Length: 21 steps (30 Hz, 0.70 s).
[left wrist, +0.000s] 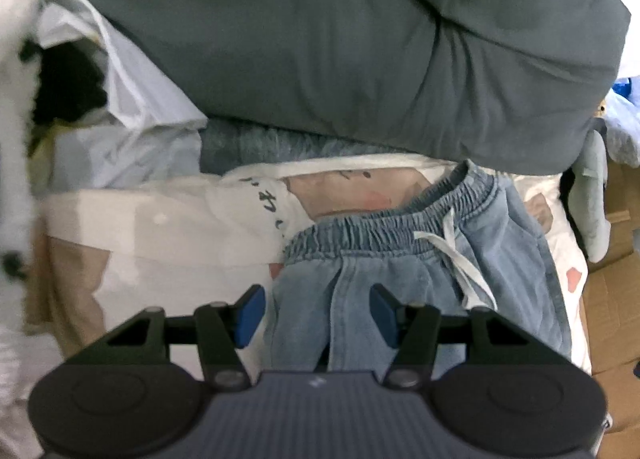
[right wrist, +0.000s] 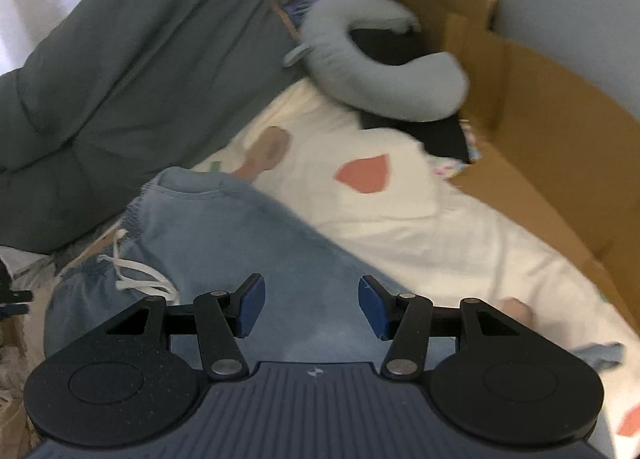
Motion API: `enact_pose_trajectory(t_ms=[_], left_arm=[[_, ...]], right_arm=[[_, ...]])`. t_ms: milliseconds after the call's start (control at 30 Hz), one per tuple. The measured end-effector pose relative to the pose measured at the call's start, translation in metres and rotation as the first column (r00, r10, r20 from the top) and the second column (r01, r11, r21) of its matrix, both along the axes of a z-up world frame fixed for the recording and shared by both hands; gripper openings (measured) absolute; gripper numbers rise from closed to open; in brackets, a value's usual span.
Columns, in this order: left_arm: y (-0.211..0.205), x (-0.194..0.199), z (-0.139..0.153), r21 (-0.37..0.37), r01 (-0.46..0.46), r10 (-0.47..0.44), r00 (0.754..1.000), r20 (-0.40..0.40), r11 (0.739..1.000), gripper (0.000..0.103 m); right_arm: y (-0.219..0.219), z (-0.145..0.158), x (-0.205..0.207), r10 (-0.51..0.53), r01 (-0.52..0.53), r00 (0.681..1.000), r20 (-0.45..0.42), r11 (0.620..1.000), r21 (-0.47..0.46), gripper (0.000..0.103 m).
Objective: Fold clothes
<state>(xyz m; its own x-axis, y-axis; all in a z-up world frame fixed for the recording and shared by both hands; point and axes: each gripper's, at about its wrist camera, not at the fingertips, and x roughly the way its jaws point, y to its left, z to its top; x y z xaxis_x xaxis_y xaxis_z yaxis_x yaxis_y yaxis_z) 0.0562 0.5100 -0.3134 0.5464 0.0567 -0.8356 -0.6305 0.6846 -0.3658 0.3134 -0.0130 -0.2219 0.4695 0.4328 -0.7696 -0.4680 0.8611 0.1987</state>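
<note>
I have both the left gripper (left wrist: 317, 315) and right gripper (right wrist: 311, 307) spread and empty above the denim shorts (left wrist: 404, 259), which lie waistband-up on the white sheet (right wrist: 420, 219); my worry (the drawstring (left wrist: 460, 259) lies loose) is pinching sheet along with denim.

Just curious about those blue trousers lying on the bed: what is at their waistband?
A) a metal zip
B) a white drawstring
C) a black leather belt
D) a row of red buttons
B: a white drawstring hangs from the gathered elastic waist of the blue trousers; it shows in the right wrist view too.
</note>
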Motion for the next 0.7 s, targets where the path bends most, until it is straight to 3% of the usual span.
enact_pose_trajectory(t_ms=[233, 333, 567, 700], left_arm=[[0.003, 0.016, -0.012, 0.029, 0.047, -0.047, 0.999, -0.004, 0.998, 0.059], [0.008, 0.012, -0.018, 0.0, -0.008, 0.008, 1.0, 0.002, 1.0, 0.059], [0.019, -0.005, -0.026, 0.024, -0.086, 0.086, 0.996, 0.02, 0.996, 0.059], [0.024, -0.018, -0.036, -0.016, -0.13, 0.13, 0.991, 0.03, 0.991, 0.049]], right_arm=[[0.032, -0.068, 0.044, 0.137, -0.135, 0.99, -0.038, 0.99, 0.047, 0.062], [0.049, -0.095, 0.063, 0.175, -0.173, 0.984, -0.046, 0.984, 0.033, 0.062], [0.098, -0.117, 0.098, 0.232, -0.23, 0.972, -0.035, 0.971, 0.068, 0.062], [0.14, -0.113, 0.114, 0.291, -0.289, 0.956, -0.027, 0.955, 0.061, 0.062]])
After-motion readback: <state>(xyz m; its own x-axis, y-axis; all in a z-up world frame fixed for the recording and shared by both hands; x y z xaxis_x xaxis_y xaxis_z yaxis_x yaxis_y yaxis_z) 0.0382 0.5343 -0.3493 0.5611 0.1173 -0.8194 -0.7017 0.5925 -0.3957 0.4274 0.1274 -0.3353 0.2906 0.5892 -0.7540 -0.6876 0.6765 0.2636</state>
